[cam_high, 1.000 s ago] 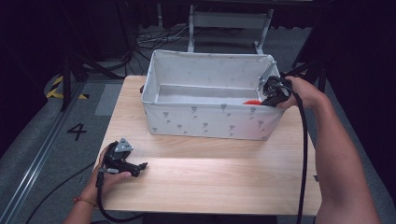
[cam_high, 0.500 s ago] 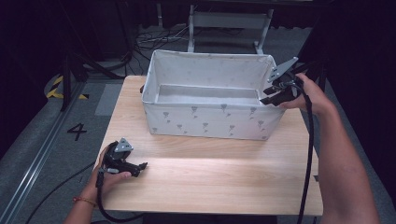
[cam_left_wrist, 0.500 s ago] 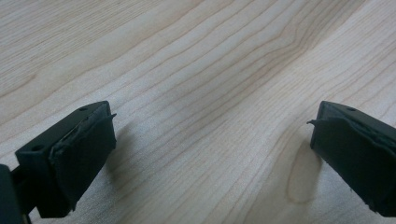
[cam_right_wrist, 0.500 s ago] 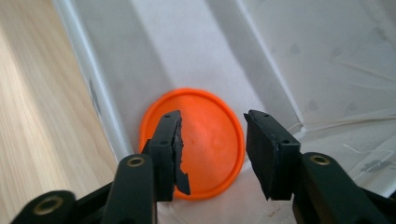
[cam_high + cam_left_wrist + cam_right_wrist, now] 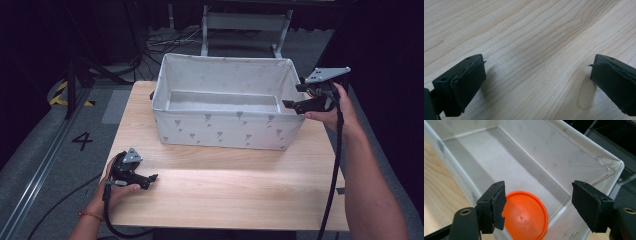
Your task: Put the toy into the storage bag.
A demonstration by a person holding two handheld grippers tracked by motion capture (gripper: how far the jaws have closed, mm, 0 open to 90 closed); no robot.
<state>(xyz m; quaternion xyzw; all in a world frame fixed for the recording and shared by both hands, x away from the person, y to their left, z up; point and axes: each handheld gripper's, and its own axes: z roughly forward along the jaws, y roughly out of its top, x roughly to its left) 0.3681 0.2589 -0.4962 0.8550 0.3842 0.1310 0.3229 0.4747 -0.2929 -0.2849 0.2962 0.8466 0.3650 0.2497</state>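
A white fabric bin (image 5: 225, 131) with small grey prints stands at the back middle of the wooden table (image 5: 240, 195). An orange round lid or disc (image 5: 526, 216) lies flat on the bin's floor (image 5: 499, 165), in a corner. My right gripper (image 5: 295, 101) hovers just above the bin's right rim with its jaws pointing left. Its jaws (image 5: 537, 205) have just been opening and stand apart with nothing between them, the disc lying well below. My left gripper (image 5: 150, 181) rests on the table's front left, open (image 5: 537, 75) over bare wood.
The table's front and right parts are bare wood. Left of the table, the grey floor carries a metal rail (image 5: 30, 200) and a painted 4 (image 5: 82, 141). Cables (image 5: 165, 40) and a metal frame (image 5: 245, 22) lie behind the bin.
My right gripper has come up out of the bin and drawn back to the right over its rim, its jaws spreading. The orange disc stayed in the bin. The left gripper has not moved.
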